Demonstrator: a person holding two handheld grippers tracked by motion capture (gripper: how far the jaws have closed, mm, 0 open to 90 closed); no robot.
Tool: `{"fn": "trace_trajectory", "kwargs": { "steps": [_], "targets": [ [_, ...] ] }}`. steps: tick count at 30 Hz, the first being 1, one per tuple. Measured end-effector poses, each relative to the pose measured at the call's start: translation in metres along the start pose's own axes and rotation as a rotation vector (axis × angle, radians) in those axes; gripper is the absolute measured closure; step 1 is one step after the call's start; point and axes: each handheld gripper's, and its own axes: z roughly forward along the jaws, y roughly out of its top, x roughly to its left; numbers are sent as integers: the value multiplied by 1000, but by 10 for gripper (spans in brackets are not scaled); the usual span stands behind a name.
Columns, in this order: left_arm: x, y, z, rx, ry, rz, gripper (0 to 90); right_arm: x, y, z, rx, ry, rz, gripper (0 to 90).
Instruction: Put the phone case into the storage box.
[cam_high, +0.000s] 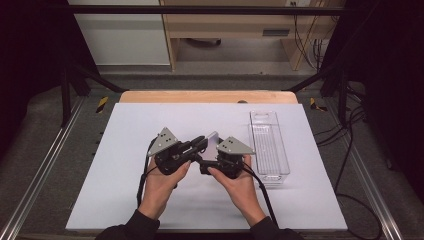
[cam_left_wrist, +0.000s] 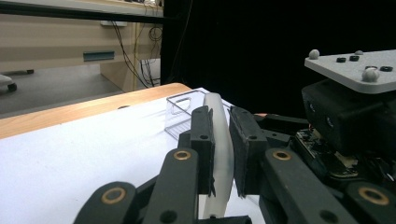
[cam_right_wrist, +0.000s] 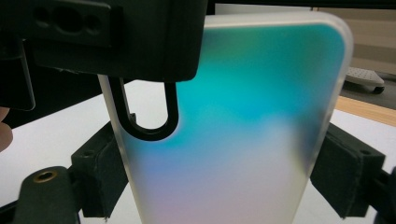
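A frosted translucent phone case (cam_high: 213, 138) with a blue-green sheen is held above the white mat between both grippers. My left gripper (cam_left_wrist: 222, 140) is shut on its thin edge, one pad on each face of the case (cam_left_wrist: 218, 116). In the right gripper view the broad face of the case (cam_right_wrist: 252, 116) stands upright, and my right gripper (cam_right_wrist: 219, 177) is shut across its width, a pad against each long side. The left gripper's black jaw (cam_right_wrist: 116, 37) clamps the case's top left corner there. From above, the left gripper (cam_high: 200, 144) and right gripper (cam_high: 206, 165) meet near the mat's middle.
A clear plastic bin (cam_high: 269, 145) lies lengthwise on the right part of the white mat (cam_high: 125, 190); it also shows behind the jaws as a clear box (cam_left_wrist: 180, 114). Black frame posts and cables flank the table. A wooden table edge (cam_high: 207, 96) runs along the back.
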Motion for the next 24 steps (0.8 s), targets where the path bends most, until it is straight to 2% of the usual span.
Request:
{"fn": "trace_trajectory", "kwargs": {
  "steps": [3, 4, 5, 8, 12, 14, 16, 18, 24],
  "targets": [
    [0, -2, -1, -15, -5, 8, 792, 1, 0, 0, 18, 1, 7, 167],
    [1, -2, -2, -32, -20, -3, 761, 0, 1, 0, 27, 1, 17, 169],
    [1, -2, -5, -53, -12, -11, 689, -1, 1, -1, 28, -2, 19, 169],
    [2, -1, -18, -112, 45, -3, 537, -6, 1, -3, 34, -20, 24, 169],
    [6, -5, -36, -140, 142, 27, 388, -13, 3, -7, 37, -36, 33, 169],
    [8, -9, -45, -143, 189, 43, 343, -15, 4, -9, 37, -47, 36, 169],
    [10, -17, -54, -138, 239, 58, 262, -17, 4, -11, 44, -51, 37, 169],
    [13, -26, -61, -129, 282, 70, 227, -19, 5, -12, 48, -58, 35, 169],
    [25, -57, -76, -90, 358, 47, 108, -25, 7, -17, 53, -70, 48, 170]
  ]
}}
